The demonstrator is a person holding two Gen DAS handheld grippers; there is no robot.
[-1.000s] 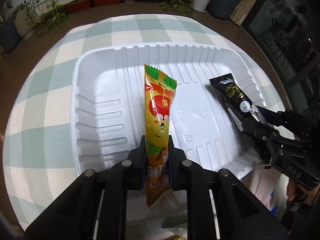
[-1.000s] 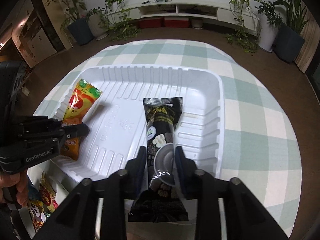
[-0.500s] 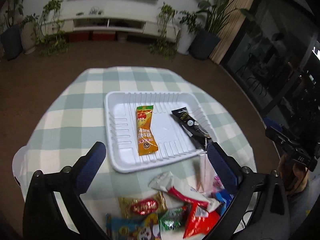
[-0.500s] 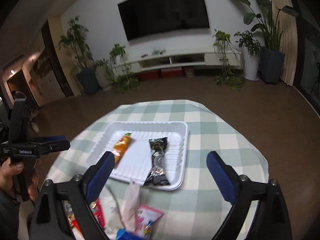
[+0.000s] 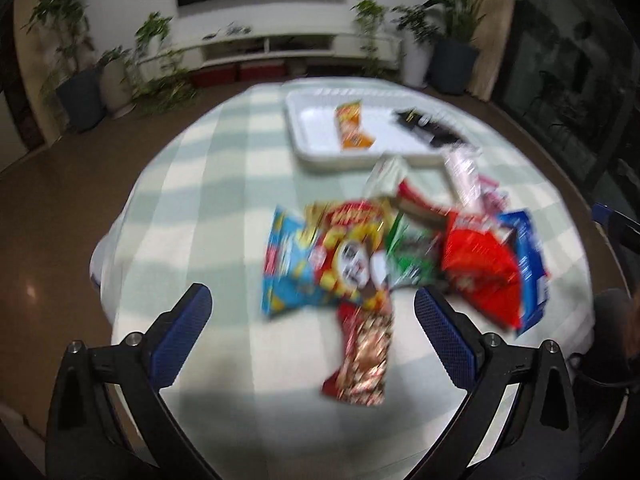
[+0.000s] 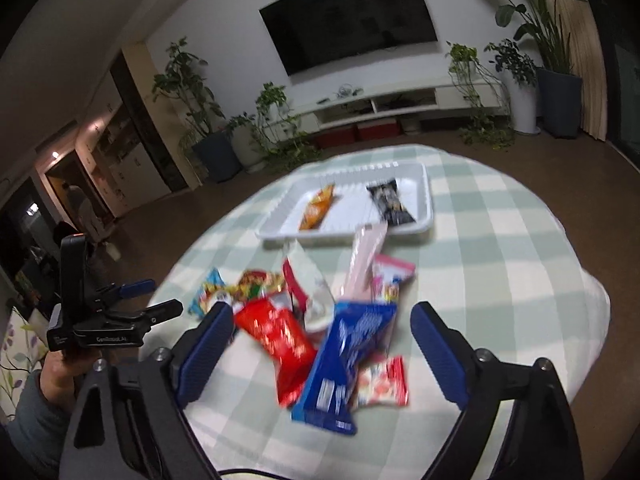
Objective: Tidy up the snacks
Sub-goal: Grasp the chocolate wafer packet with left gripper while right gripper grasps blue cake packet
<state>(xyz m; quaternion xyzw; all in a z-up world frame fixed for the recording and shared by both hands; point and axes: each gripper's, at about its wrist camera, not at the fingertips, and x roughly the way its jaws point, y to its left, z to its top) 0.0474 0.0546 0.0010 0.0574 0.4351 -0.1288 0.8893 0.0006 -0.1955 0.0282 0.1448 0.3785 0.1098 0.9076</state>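
While the left gripper (image 5: 312, 312) stands wide and empty, the right gripper (image 6: 322, 330) jaws are closing, empty, above the snack pile (image 6: 320, 320).

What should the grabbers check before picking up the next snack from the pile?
1. Left gripper empty and open: ok.
2. Right gripper empty: ok, though its jaws are closing a little.
3. White tray has room: ok, only the orange packet and black packet lie inside, apart.
4. Snack pile within view of both grippers: ok.
5. A single packet free to grab: not ok, the blue packet and red packet overlap.
6. Packet labels readable: cannot tell, blurred.
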